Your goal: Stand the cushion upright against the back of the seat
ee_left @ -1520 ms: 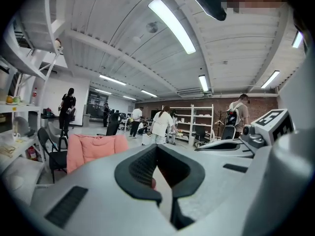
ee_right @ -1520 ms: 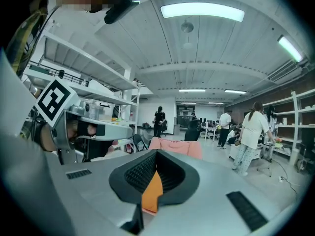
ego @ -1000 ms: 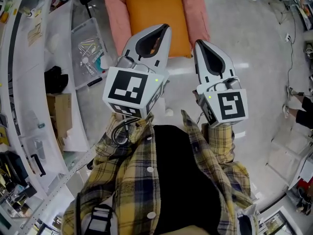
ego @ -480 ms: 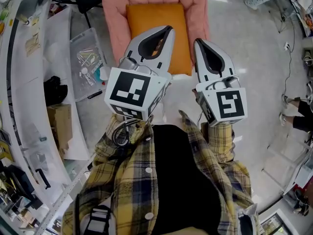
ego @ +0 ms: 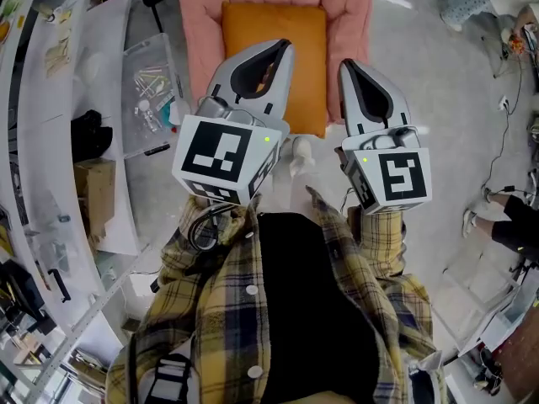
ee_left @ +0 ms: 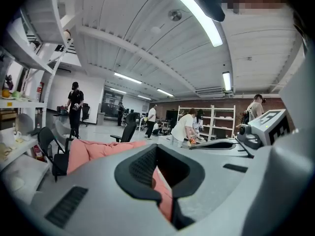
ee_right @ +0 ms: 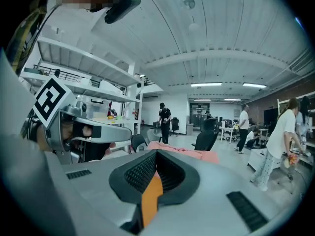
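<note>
An orange cushion (ego: 278, 53) lies flat on the seat of a pink padded chair (ego: 198, 32) at the top of the head view. My left gripper (ego: 284, 49) hangs over the cushion's front half, jaws shut with nothing in them. Over the seat's right edge, beside the cushion, my right gripper (ego: 346, 64) is also shut and empty. In the left gripper view, pink upholstery (ee_left: 93, 151) shows past the shut left gripper (ee_left: 157, 149). In the right gripper view, a strip of the orange cushion (ee_right: 151, 200) shows through the slit of the right gripper (ee_right: 156, 154).
A clear plastic bin (ego: 152, 91) of small parts sits on the floor left of the chair. A cardboard box (ego: 94, 194) and white shelving (ego: 42, 116) stand further left. People (ee_left: 186, 128) and a black office chair (ee_right: 205, 134) occupy the room behind.
Both grippers have advanced toward the chair. The cushion and seat have come nearer and now lie partly under the gripper tips. Both grippers stay shut.
</note>
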`<state>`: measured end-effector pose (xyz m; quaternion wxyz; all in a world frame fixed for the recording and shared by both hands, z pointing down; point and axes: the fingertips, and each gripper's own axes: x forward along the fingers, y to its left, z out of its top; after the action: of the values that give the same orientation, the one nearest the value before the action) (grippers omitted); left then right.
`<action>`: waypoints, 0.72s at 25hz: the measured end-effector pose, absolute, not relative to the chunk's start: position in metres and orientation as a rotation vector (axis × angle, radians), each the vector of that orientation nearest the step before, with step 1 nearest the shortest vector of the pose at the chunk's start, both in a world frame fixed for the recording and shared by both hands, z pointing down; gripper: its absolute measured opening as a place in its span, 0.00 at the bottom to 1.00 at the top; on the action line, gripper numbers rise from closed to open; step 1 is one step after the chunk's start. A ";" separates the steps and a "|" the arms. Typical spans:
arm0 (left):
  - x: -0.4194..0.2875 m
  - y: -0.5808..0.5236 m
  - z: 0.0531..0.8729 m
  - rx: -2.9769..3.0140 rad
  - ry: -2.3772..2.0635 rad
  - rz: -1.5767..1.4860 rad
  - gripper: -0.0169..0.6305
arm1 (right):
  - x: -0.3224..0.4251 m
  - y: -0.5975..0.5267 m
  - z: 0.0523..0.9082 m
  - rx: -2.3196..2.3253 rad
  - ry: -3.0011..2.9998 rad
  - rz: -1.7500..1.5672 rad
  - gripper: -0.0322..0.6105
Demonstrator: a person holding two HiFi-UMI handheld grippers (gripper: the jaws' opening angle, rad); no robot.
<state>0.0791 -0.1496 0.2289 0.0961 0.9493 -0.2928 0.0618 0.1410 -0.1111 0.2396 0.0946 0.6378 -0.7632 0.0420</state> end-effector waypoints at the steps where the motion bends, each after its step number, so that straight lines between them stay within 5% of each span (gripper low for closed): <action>1: 0.085 -0.152 0.230 2.803 -0.888 0.182 0.03 | 0.148 -0.114 0.239 1.874 -2.277 0.120 0.07; 18: 0.108 -0.139 0.255 2.582 -1.215 0.194 0.03 | 0.176 -0.119 0.258 1.522 -2.513 0.192 0.08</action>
<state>0.1084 -0.1391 0.2554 0.1404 0.8938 -0.4207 0.0673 0.1764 -0.1186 0.2580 0.0984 0.5143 -0.8495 0.0648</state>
